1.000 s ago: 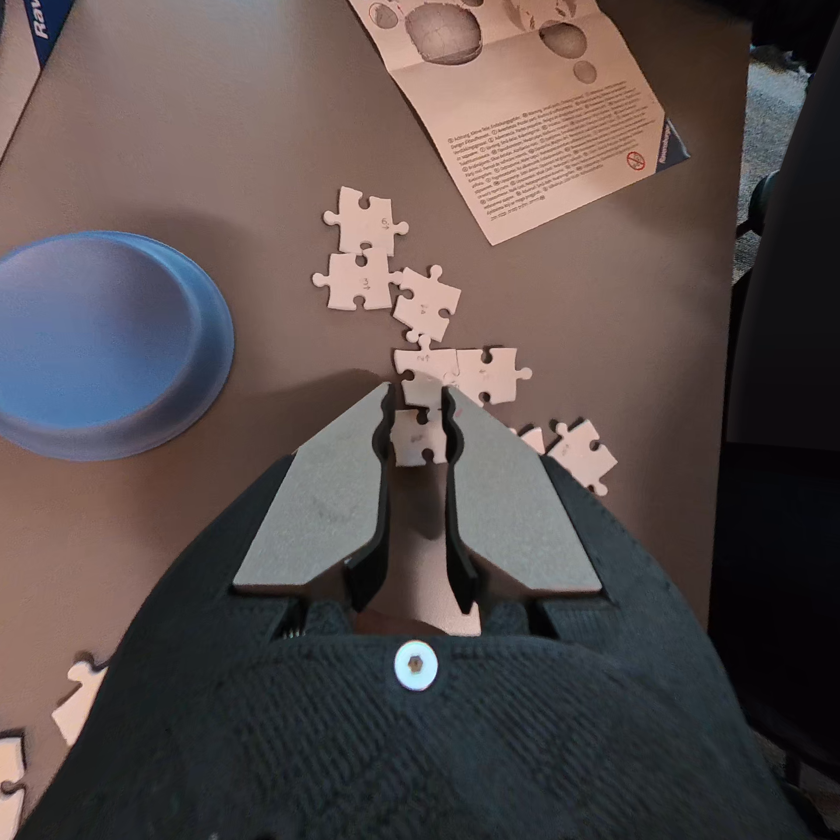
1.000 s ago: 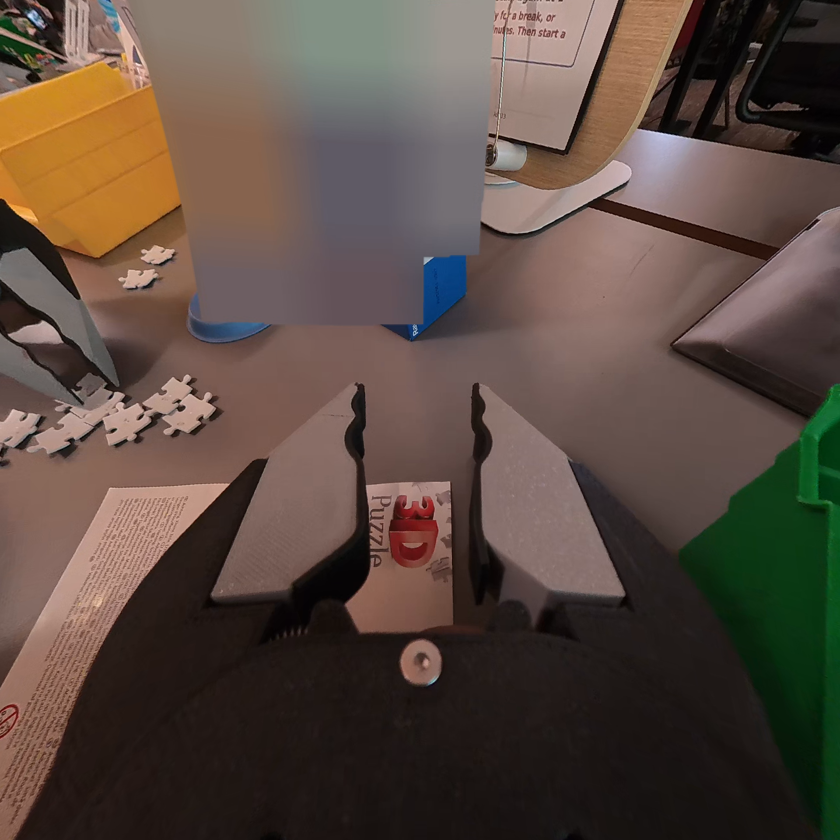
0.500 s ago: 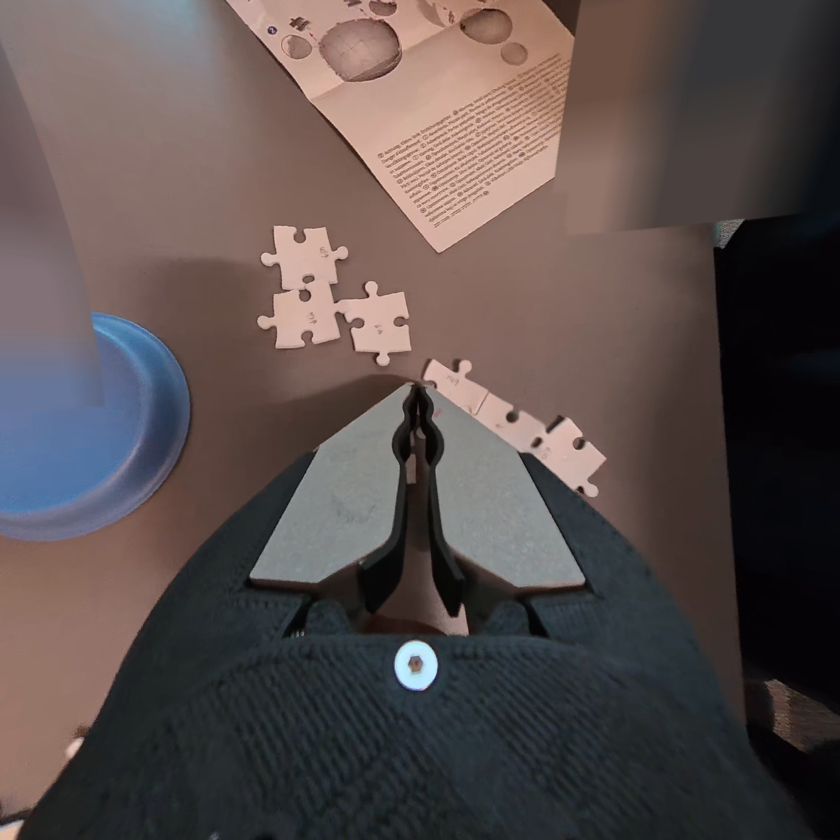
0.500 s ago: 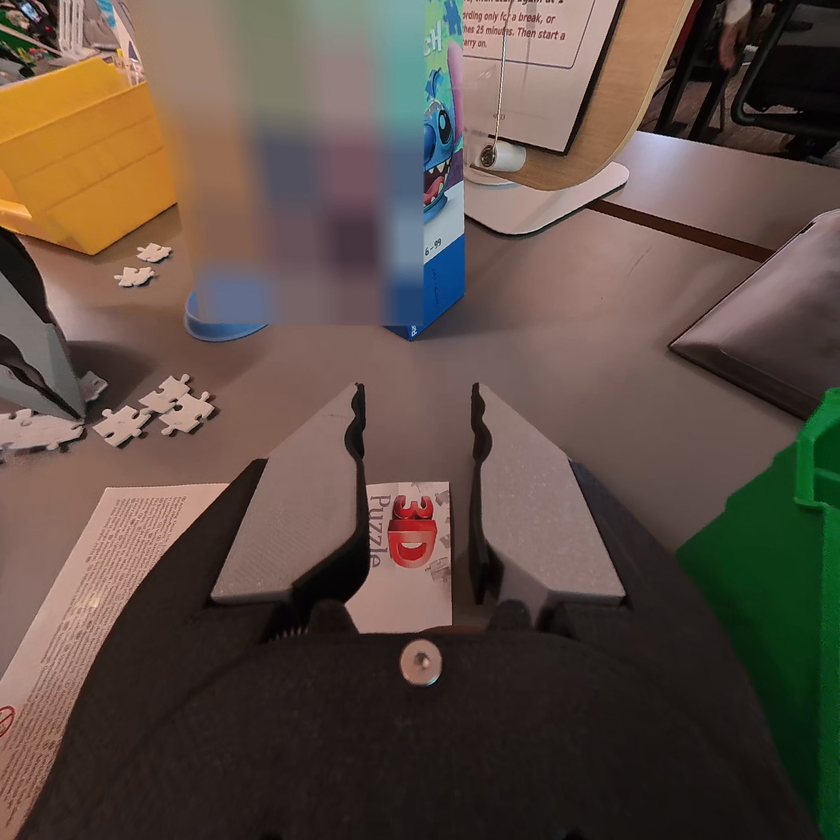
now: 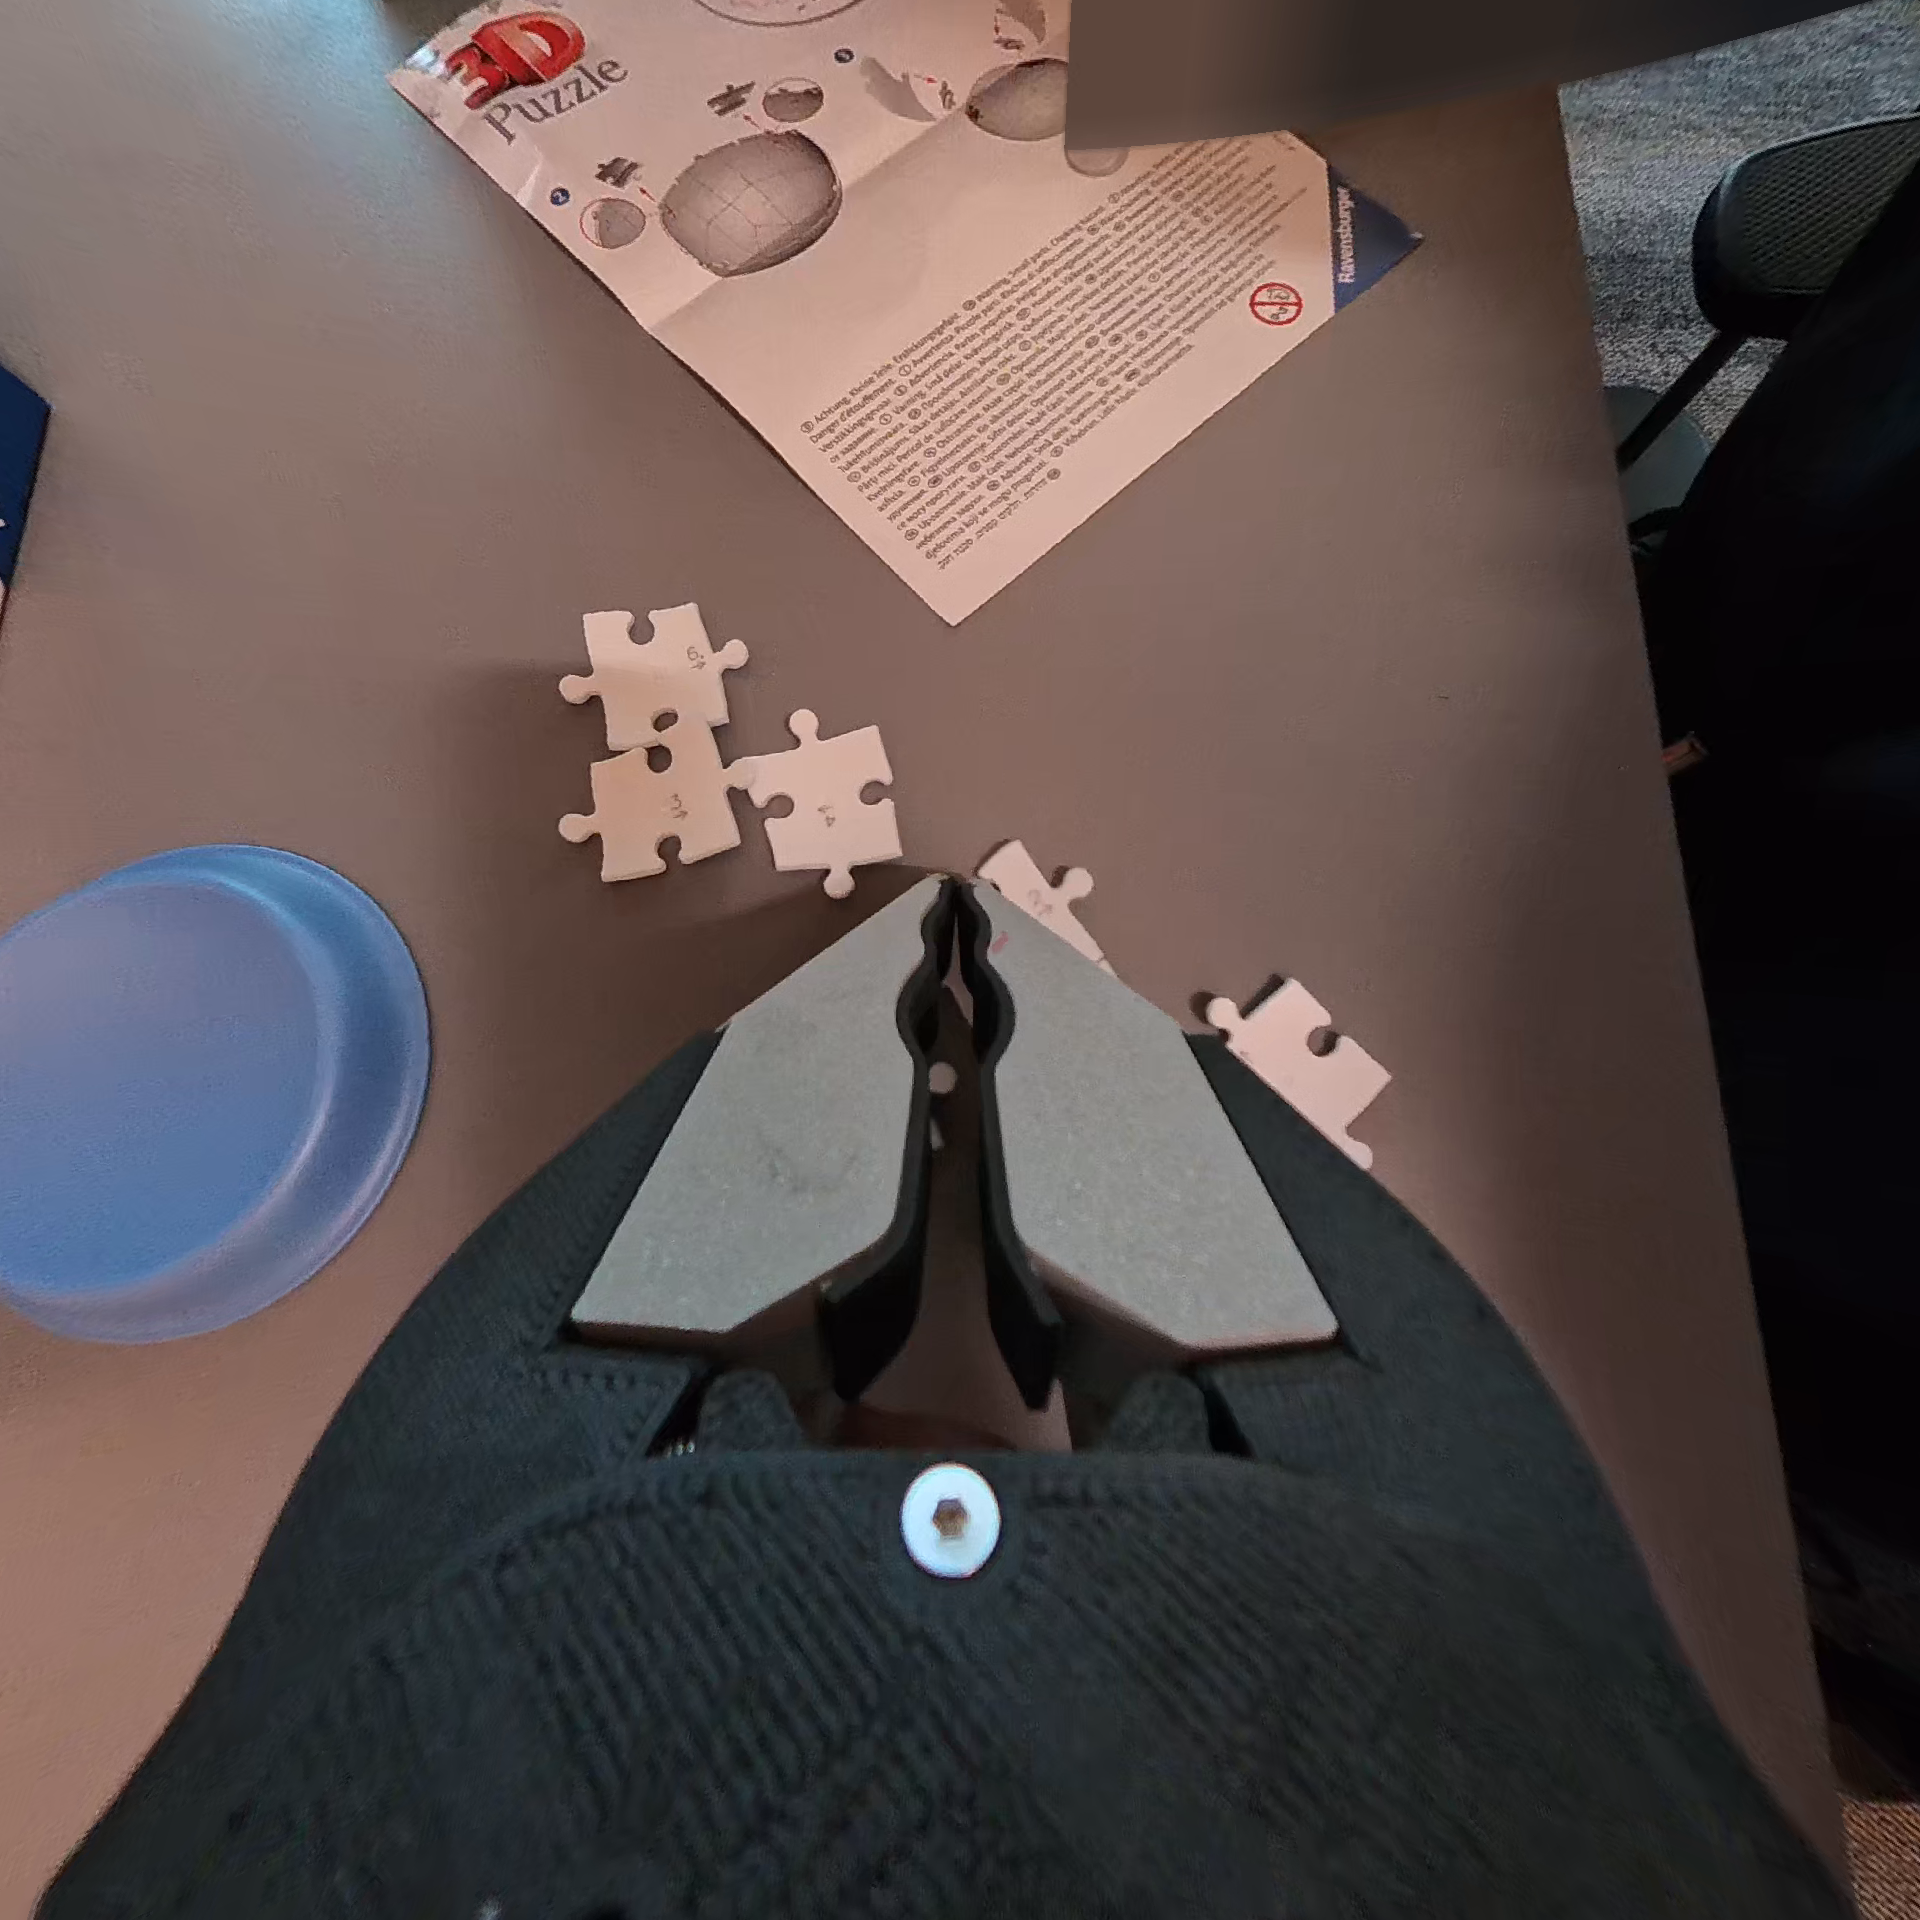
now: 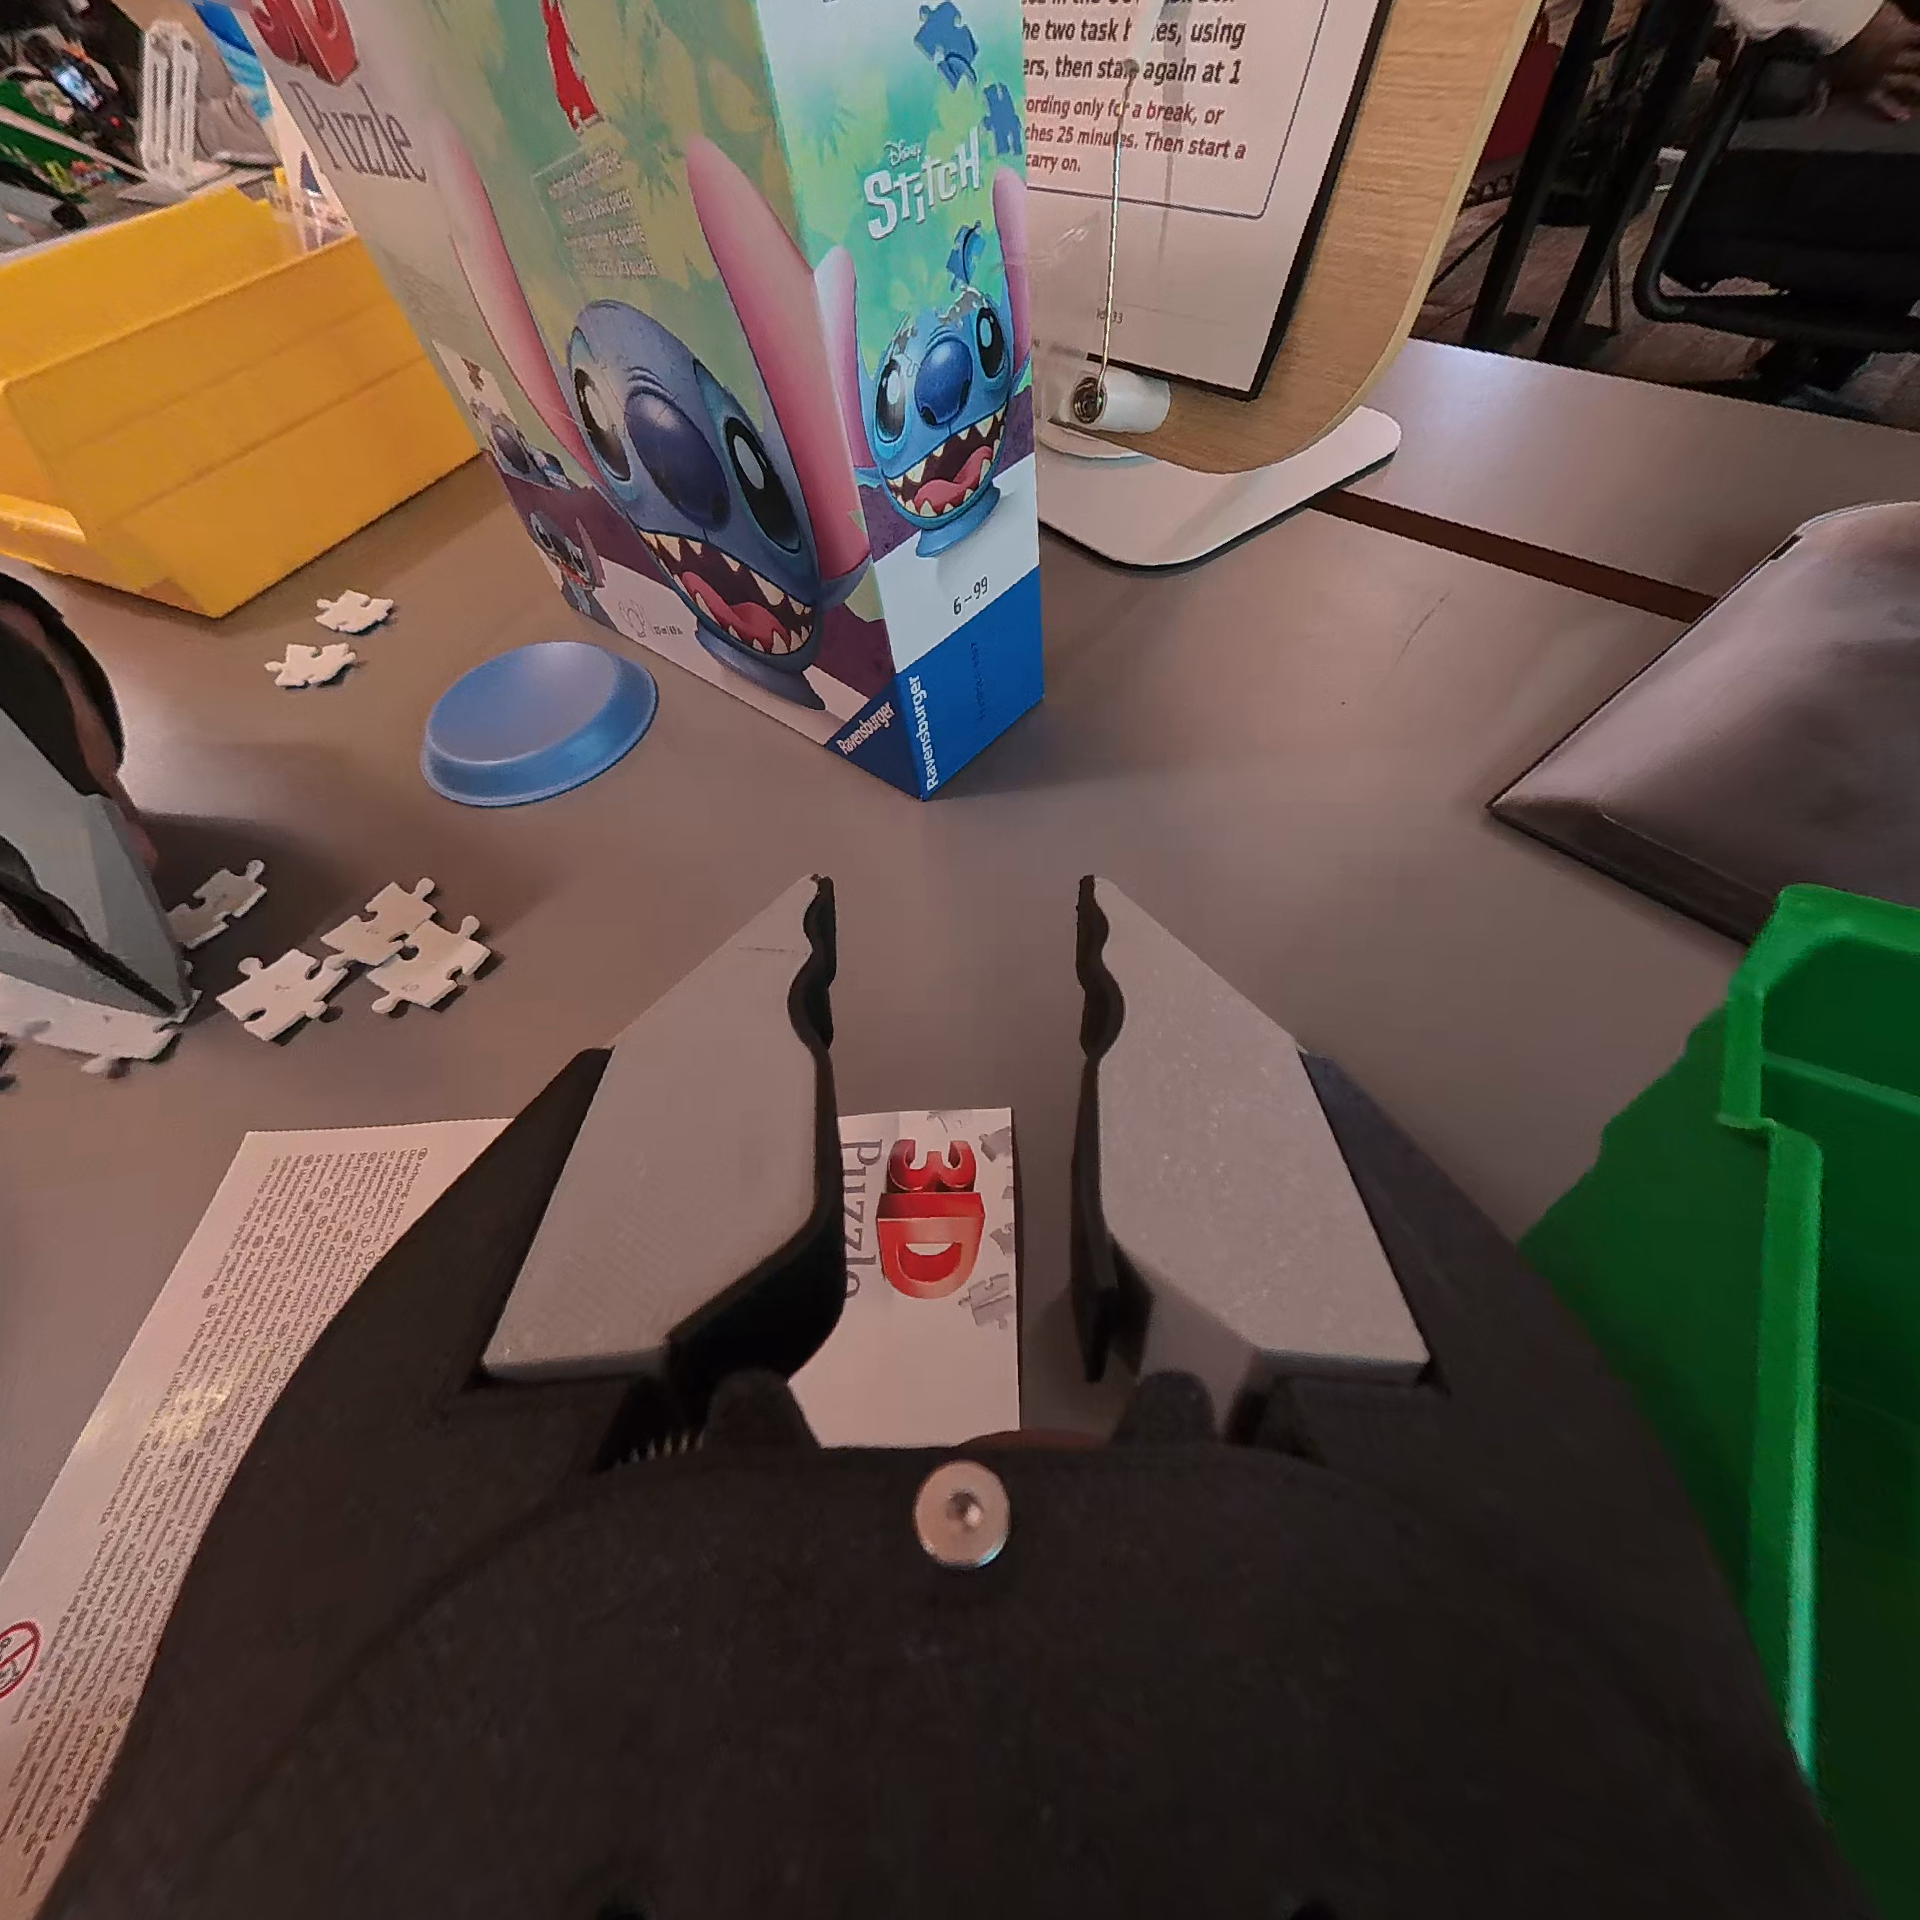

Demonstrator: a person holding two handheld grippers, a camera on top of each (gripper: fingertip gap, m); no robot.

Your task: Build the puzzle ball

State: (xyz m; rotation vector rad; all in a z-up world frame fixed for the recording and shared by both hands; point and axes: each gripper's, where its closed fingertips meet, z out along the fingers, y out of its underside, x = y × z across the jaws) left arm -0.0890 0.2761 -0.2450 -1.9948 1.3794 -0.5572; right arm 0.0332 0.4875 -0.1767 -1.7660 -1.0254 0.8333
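My left gripper (image 5: 951, 888) is shut on a white puzzle piece (image 5: 940, 1081); only slivers of the piece show between the fingers. Three white pieces (image 5: 665, 810) lie clustered just beyond its tips, and two more (image 5: 1299, 1049) lie to the right, partly under the fingers. A blue round stand (image 5: 187, 1091) sits to the left. My right gripper (image 6: 951, 904) is open and empty above the folded instruction sheet (image 6: 208, 1351). In the right wrist view, the left gripper (image 6: 83, 935) shows at the far left beside loose pieces (image 6: 405, 945).
The puzzle box (image 6: 727, 364) stands upright behind the blue stand (image 6: 540, 722). A yellow bin (image 6: 187, 395) is at the back left, a green bin (image 6: 1818, 1299) close on the right, and a dark flat slab (image 6: 1745, 717) at the back right. The table edge (image 5: 1662, 935) runs along the right. The grippers' ends are close to 25 cm from one another.
My left gripper closed on the puzzle piece that lay between its fingers and pulled back and up; the neighbouring pieces shifted. The right gripper has stayed open and still.
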